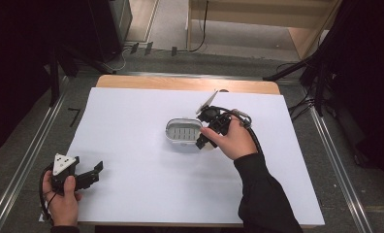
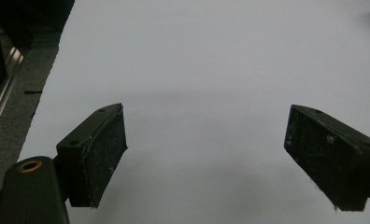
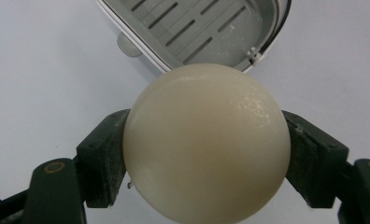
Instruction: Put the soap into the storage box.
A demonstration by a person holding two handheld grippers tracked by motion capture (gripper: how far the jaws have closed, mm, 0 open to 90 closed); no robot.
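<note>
A cream white egg (image 3: 206,140) sits clamped between the two black jaws of my right gripper (image 3: 206,158), which is shut on it. Just beyond the egg lies a small grey tray (image 3: 197,28) with slots in its floor and a white rim. In the high view that tray (image 1: 183,132) rests near the middle of the white table, and my right gripper (image 1: 203,141) hangs at its right edge. My left gripper (image 1: 95,172) is at the table's front left corner, held low over bare white surface. Its jaws (image 2: 206,158) stand wide apart with nothing between them.
The white sheet (image 1: 141,170) covers the table, with a wooden strip (image 1: 187,83) showing along the far edge. Metal rails (image 1: 25,160) run along both sides on the floor. Black stand legs (image 1: 296,68) and cables lie beyond the far right corner.
</note>
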